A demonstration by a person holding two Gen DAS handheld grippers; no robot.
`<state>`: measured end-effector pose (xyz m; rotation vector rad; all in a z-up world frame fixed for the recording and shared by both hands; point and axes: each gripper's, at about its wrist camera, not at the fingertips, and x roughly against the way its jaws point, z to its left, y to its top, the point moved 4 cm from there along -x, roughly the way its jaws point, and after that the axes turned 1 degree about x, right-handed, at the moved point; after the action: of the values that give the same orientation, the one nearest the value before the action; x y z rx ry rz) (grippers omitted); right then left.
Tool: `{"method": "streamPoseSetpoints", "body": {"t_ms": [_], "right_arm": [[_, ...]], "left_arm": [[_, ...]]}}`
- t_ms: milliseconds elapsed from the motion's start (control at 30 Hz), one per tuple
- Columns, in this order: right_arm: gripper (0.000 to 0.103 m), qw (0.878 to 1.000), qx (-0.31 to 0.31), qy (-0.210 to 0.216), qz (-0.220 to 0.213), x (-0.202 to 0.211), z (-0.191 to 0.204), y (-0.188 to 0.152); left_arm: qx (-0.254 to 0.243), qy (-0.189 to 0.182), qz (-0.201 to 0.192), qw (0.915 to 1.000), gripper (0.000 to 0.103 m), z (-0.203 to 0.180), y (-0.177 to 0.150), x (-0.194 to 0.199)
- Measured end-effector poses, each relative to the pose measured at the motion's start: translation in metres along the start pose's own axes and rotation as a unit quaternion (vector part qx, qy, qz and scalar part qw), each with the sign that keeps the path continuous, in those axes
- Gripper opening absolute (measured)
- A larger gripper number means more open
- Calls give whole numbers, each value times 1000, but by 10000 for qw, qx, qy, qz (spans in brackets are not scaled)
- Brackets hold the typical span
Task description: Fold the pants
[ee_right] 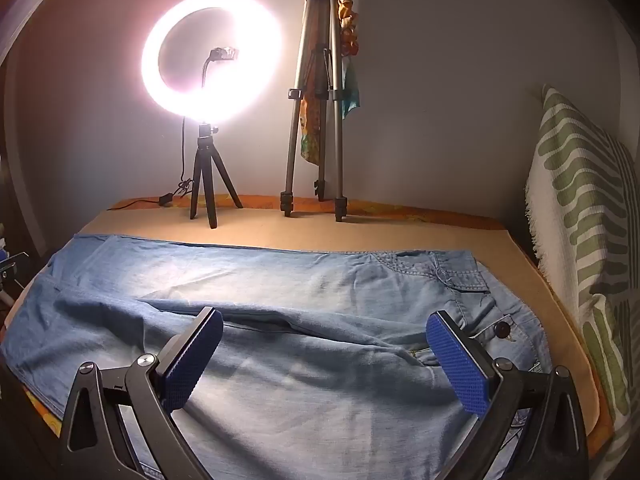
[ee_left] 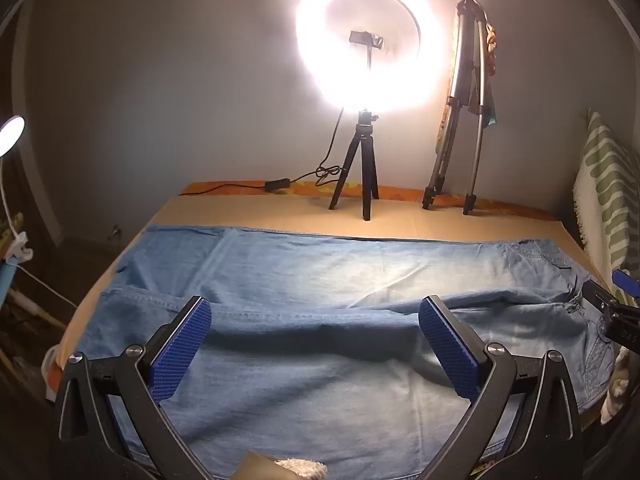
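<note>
**Both grippers spread wide over flat jeans**

Seen from the left wrist, a small white lamp (ee_left: 11, 130) on a bent stalk glows far out to the left of the left finger. The left gripper (ee_left: 315, 312) hangs above the jeans (ee_left: 304, 272) with its blue pads (ee_left: 181, 350) wide apart and nothing between them but air; the denim lies below and ahead of both fingers, spread lengthways across a tan board (ee_left: 280, 210). A rumpled ridge of cloth runs from one fingertip across to the other. Beyond the gap between the fingers, at the far edge of the board, a lit ring light (ee_left: 360, 46) stands on a short black tripod (ee_left: 360, 172). Past the right finger, a taller silver tripod (ee_left: 460, 128) leans by the wall.

From the right wrist, the right gripper (ee_right: 325, 324) is likewise spread to its full width and grips nothing, pads (ee_right: 462, 366) clear of the cloth. The legs of the jeans (ee_right: 280, 280) stretch away past the left finger; the waistband and a dark button (ee_right: 500, 329) lie just beyond the right fingertip. Farther right of that finger, a green-and-white patterned cloth (ee_right: 580, 208) stands against the wall.
</note>
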<state>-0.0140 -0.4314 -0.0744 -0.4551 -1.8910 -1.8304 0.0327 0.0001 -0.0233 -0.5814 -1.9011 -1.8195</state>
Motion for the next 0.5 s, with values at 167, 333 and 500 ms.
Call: {"method": "streamPoseSetpoints", "body": {"t_ms": [167, 333, 500], "right_arm": [[103, 10000, 14, -3, -7, 0, 0, 0], [103, 10000, 24, -11, -20, 2, 0, 1], [103, 10000, -8, 11, 3, 0, -1, 0]], "left_arm": [[10, 19, -13, 10000, 103, 1, 0, 0], [32, 4, -5, 10000, 103, 1, 1, -1], [-2, -58, -7, 10000, 103, -1, 2, 0]]}}
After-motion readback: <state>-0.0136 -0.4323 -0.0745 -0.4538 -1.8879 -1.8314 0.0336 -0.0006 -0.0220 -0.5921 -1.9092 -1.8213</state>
